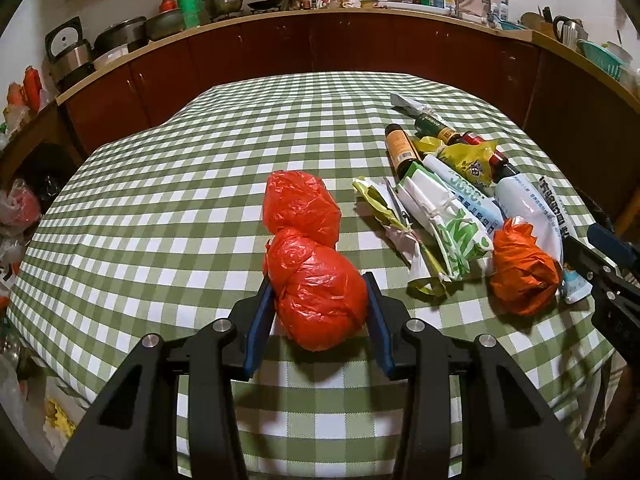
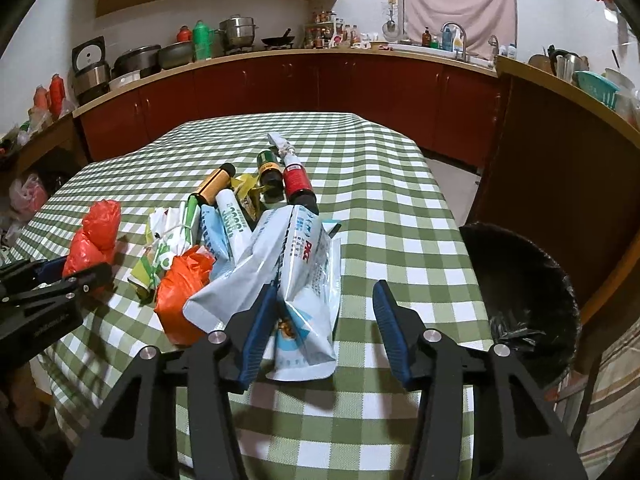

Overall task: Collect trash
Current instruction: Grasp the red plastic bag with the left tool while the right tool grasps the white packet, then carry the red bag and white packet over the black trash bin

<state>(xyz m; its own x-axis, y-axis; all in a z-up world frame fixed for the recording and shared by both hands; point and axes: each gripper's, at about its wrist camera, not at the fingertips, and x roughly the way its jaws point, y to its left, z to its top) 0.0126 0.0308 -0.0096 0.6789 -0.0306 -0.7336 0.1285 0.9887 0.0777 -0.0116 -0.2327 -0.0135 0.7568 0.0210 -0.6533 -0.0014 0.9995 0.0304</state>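
Observation:
A knotted red plastic bag (image 1: 312,264) lies on the green checked tablecloth (image 1: 160,208). My left gripper (image 1: 320,300) has its blue pads on both sides of the bag's near lobe, touching it. To the right lies a pile of trash: wrappers (image 1: 436,224), bottles (image 1: 404,152), a white pouch (image 2: 300,280) and an orange bag (image 1: 524,272). My right gripper (image 2: 324,320) is open; its left pad is beside the white pouch, which lies between the jaws. The red bag also shows in the right wrist view (image 2: 96,236).
A black-lined trash bin (image 2: 524,300) stands beside the table's right edge. Dark red kitchen cabinets (image 2: 320,84) with pots and bottles on the counter run behind the table. Bags lie on the floor at the left (image 1: 20,208).

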